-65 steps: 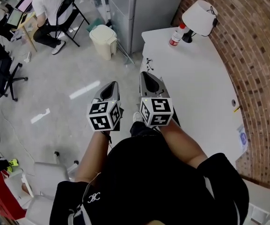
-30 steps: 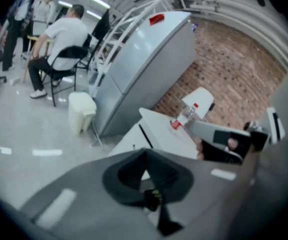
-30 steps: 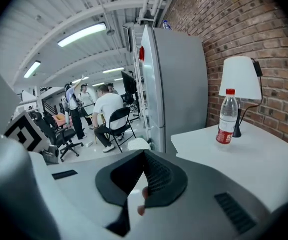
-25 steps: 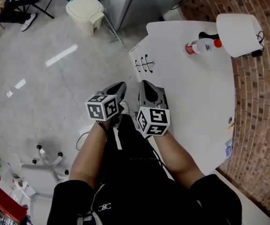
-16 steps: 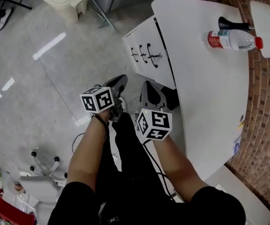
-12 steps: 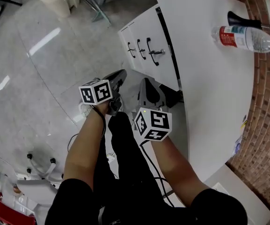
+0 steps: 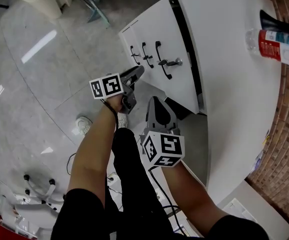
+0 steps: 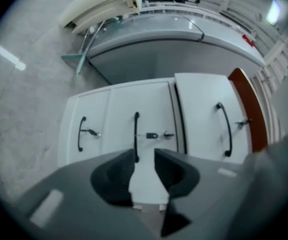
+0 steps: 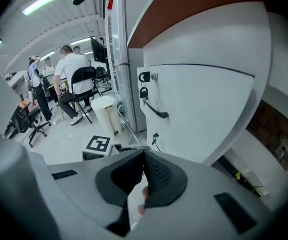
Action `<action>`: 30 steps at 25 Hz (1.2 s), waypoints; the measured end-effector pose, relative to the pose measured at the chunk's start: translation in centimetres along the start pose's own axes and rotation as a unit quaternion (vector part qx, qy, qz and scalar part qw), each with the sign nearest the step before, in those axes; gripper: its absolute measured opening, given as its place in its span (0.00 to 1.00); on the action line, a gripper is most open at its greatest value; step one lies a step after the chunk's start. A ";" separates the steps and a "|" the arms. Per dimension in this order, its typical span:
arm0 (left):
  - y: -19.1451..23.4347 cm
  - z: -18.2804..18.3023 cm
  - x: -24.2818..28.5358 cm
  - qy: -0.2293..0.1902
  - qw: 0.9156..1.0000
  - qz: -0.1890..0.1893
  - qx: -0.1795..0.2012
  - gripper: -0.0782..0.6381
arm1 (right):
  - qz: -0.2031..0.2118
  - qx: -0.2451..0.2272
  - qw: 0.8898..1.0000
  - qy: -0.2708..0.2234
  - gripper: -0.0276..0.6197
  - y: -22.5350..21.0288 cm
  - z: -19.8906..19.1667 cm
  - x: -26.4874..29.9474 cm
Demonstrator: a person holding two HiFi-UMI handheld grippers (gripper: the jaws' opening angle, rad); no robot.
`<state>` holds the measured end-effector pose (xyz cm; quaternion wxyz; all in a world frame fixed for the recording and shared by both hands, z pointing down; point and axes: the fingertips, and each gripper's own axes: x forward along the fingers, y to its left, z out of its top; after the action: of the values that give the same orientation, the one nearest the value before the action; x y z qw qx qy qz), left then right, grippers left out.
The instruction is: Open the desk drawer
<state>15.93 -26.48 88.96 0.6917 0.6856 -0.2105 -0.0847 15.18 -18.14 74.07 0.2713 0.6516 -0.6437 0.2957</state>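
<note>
Opening the left grey plastic gripper (image 7: pixel 138 72), nothing between its jaws, pointing at the black bar handle (image 8: pixel 136 131) of the white desk drawer (image 8: pixel 144 101) just beyond; holding the right grey plastic gripper (image 7: pixel 153 102) pressed together, nearer.

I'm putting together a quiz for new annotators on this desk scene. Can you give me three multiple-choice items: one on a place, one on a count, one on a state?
1. Where is the bottle with the red label?
A) on the floor
B) on the white desk top
C) inside a drawer

2. How many black handles does the front of the drawer unit carry?
A) one
B) five
C) three

3. How do the jaws of the right gripper stand?
A) together, with nothing between them
B) wide apart
C) clamped on a handle

Answers:
1. B, since the head view shows it on the desk surface near the brick wall.
2. C, since three handles show side by side in the head view and the left gripper view.
3. A, since the right gripper view shows the tips meeting.
</note>
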 end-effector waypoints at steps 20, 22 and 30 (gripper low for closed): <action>1.6 0.7 5.2 0.026 1.000 -0.006 -0.007 0.14 | 0.001 0.014 1.000 0.016 0.04 -1.1 -0.5 1.3; 1.6 0.7 4.9 0.028 1.000 -0.004 -0.006 0.14 | 0.003 0.014 1.000 0.017 0.04 -1.0 -0.5 1.3; 2.2 0.8 1.6 0.023 1.000 0.012 -0.004 0.14 | 0.010 0.013 1.000 0.013 0.04 -0.6 0.4 1.7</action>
<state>16.69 -27.78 91.41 0.7003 0.6818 -0.2024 -0.0615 15.78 -19.60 75.03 0.2681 0.6446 -0.6430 0.3147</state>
